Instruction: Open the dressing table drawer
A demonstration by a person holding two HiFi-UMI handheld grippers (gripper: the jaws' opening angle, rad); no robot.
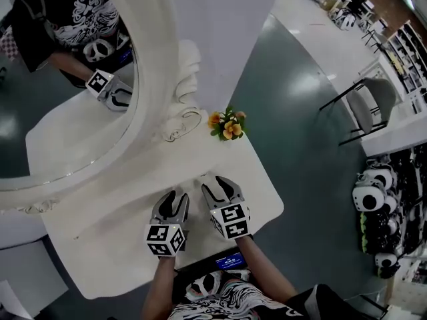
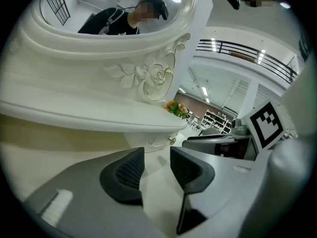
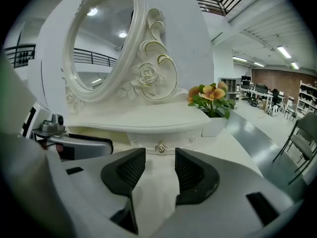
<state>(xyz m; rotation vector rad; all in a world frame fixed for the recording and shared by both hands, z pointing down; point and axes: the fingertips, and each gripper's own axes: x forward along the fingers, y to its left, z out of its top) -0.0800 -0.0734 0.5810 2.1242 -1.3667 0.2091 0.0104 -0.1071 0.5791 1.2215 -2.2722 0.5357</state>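
The white dressing table point(image 1: 120, 225) has a small drawer point(image 3: 174, 140) under its raised shelf, with a metal knob point(image 3: 160, 147). In the right gripper view the knob sits straight ahead, just beyond my right gripper point(image 3: 160, 163), whose jaws stand open around empty air. My left gripper point(image 2: 157, 158) is open too, low over the tabletop, and the same knob point(image 2: 172, 141) lies ahead of it, slightly right. In the head view the left gripper point(image 1: 177, 199) and the right gripper point(image 1: 215, 184) hover side by side over the table's front part. The shelf hides the drawer front there.
An oval mirror point(image 1: 60, 79) in an ornate white frame stands at the back and reflects the person and a gripper. A pot of orange flowers point(image 1: 227, 124) sits on the table's right end. On the floor to the right are a chair point(image 1: 370, 105) and a rack of helmets point(image 1: 377, 209).
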